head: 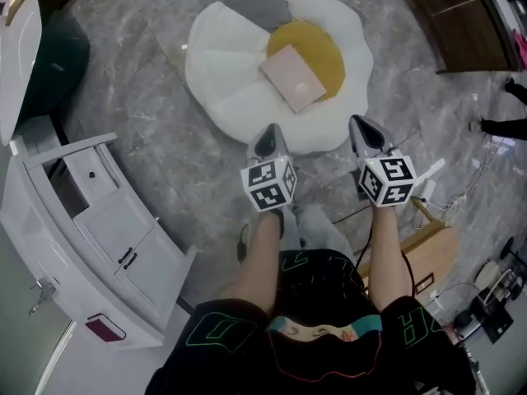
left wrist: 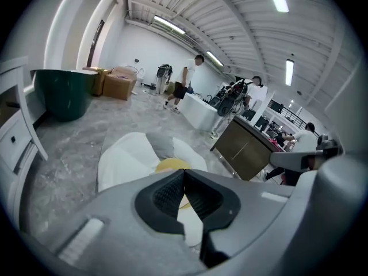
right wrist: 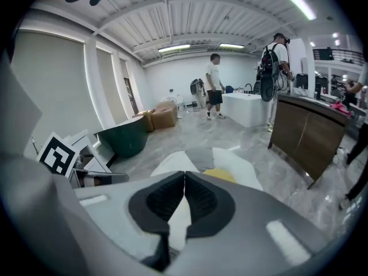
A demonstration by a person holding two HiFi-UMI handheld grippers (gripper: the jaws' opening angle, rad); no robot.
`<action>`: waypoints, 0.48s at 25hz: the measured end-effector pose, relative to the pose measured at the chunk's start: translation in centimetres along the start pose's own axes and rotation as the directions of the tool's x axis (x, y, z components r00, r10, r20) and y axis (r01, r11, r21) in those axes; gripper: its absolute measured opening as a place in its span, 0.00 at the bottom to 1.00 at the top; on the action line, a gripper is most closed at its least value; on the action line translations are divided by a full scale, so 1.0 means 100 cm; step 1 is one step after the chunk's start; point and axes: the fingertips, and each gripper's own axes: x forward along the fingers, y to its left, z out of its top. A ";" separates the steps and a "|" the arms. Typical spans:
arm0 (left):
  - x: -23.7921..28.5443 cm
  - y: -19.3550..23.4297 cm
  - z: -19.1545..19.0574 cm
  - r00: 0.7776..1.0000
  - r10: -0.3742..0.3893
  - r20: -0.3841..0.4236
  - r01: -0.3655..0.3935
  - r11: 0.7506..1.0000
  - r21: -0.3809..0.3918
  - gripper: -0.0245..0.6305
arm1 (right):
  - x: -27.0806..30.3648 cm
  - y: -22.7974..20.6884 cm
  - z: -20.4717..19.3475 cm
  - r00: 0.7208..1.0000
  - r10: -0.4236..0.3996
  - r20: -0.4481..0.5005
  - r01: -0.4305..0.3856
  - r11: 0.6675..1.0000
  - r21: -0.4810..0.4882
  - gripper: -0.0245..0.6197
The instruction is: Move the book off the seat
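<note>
A pale pink book [head: 293, 77] lies flat on the yellow centre [head: 317, 46] of a white egg-shaped floor seat [head: 226, 85]. My left gripper [head: 269, 137] hangs over the seat's near edge, shut and empty. To its right my right gripper [head: 363, 129] is also shut with nothing held, just short of the seat. In the left gripper view the seat [left wrist: 123, 157] shows beyond the closed tips [left wrist: 184, 171]; the right gripper view shows the seat [right wrist: 227, 157] past its closed tips [right wrist: 184, 174]. The book is hidden in both gripper views.
A white cabinet [head: 99, 220] with an open compartment stands at the left, beside a dark green tub [head: 58, 52]. A brown counter [head: 461, 19] is at the upper right. Cables and a wooden board [head: 428, 253] lie at the right. People stand far across the room [right wrist: 214, 85].
</note>
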 end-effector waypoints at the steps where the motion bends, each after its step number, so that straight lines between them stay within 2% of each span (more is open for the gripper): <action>1: 0.008 0.005 -0.002 1.000 0.002 -0.010 -0.002 1.000 -0.004 0.05 | 0.011 0.000 -0.001 1.000 0.006 -0.012 -0.006 1.000 -0.002 0.04; 7: 0.051 0.013 -0.022 0.997 0.003 -0.078 -0.007 0.999 -0.049 0.05 | 0.063 -0.020 -0.002 0.996 0.027 -0.083 -0.030 0.999 -0.039 0.04; 12: 0.096 0.006 -0.055 0.992 0.011 -0.122 -0.017 0.998 -0.054 0.05 | 0.104 -0.049 -0.035 0.984 0.071 -0.162 -0.080 0.996 -0.046 0.04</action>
